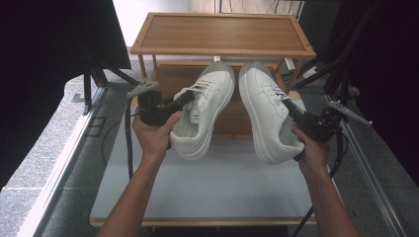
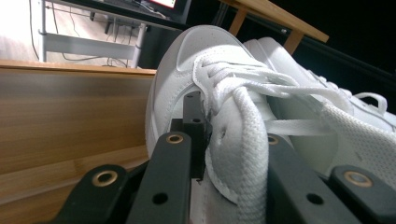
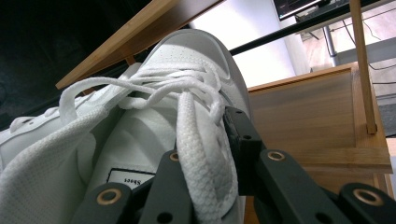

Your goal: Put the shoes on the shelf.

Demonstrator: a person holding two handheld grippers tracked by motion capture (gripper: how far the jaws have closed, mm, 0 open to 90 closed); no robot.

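Here each claw grasps one white sneaker by its collar, left claw [image 1: 185, 98] on the left shoe [image 1: 205, 108], right claw [image 1: 291, 107] on the right shoe [image 1: 267, 113], at mid-frame, toes aimed toward the lower shelf [image 1: 232, 126], so you can slide them in.

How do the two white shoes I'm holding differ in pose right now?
The left shoe shows its laced top and open collar to the high view; the right shoe is rolled sideways, showing its smooth side. Both point toes toward the lower shelf, each clamped at the collar by the left gripper and right gripper.
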